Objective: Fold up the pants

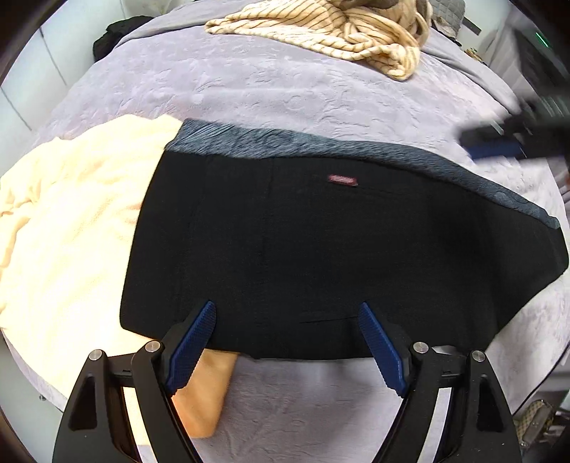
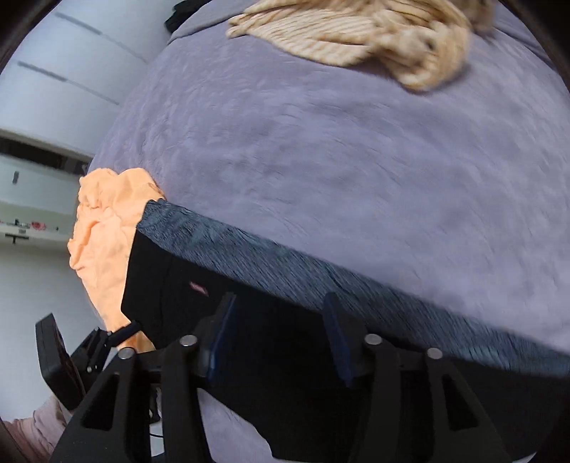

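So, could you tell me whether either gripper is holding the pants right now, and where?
Neither: the left gripper and right gripper are both open over the black pants, gripping nothing.

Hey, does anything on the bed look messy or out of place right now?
Yes. The black pants lie partly over a cream garment at their left end, and a striped cloth sits crumpled at the far edge of the bed.

bed point(image 1: 285, 96); on it: pants point(image 1: 320, 249); cream garment point(image 1: 71, 220); striped cloth point(image 1: 320, 28), perhaps a shirt
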The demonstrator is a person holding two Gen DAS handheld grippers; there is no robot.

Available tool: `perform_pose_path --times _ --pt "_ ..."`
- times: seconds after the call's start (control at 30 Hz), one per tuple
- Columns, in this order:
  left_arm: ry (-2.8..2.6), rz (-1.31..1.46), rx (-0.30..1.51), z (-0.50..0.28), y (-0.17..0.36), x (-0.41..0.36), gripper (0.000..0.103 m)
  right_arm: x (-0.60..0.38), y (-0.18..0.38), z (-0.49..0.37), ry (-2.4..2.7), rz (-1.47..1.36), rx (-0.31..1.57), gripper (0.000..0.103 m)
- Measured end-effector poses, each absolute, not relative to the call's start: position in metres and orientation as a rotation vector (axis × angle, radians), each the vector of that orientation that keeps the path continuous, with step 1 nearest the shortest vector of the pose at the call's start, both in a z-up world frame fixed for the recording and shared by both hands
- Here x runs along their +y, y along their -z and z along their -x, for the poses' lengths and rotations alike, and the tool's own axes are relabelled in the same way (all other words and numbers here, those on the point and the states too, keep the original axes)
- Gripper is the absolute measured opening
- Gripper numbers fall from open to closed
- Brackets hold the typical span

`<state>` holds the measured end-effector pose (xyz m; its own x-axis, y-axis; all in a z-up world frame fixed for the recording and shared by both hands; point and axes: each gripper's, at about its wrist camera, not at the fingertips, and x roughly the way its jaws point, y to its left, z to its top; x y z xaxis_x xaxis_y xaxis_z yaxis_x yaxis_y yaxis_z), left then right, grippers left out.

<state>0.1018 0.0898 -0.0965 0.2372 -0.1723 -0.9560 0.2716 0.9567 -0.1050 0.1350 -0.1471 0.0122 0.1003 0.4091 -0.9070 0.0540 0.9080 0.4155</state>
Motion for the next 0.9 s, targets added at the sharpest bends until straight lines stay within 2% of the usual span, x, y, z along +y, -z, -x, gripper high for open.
perform_pose_path --times 0.23,0.4,0.53,0.63,0.77,0.83,0.87,0.9 --pt "0.447 -0.219 1.291 -0.109 0.086 0.000 0.083 -0.296 -0.002 0.025 0.051 -0.722 1.449 0.058" --pt "0.508 -0.279 1.325 -0.107 0.101 -0.086 0.083 -0.360 0.005 0.103 0.215 -0.893 1.383 0.058" --pt "0.479 -0.292 1.427 -0.101 0.128 -0.133 0.083 -0.427 0.007 0.135 0.312 -1.069 1.228 0.058" --pt "0.401 -0.337 1.435 -0.099 0.141 -0.147 0.083 -0.471 0.026 0.143 0.330 -1.238 1.109 0.058" --pt "0.312 -0.247 1.468 -0.107 0.140 -0.139 0.083 -0.493 0.058 0.127 0.333 -1.269 1.140 0.058" --pt "0.237 -0.172 1.490 -0.113 0.140 -0.130 0.083 -0.506 0.069 0.124 0.322 -1.342 1.094 0.057" --pt "0.210 -0.144 1.499 -0.116 0.141 -0.125 0.083 -0.505 0.072 0.123 0.317 -1.367 1.078 0.054" --pt "0.188 -0.112 1.508 -0.118 0.143 -0.120 0.083 -0.508 0.075 0.121 0.313 -1.381 1.072 0.040"
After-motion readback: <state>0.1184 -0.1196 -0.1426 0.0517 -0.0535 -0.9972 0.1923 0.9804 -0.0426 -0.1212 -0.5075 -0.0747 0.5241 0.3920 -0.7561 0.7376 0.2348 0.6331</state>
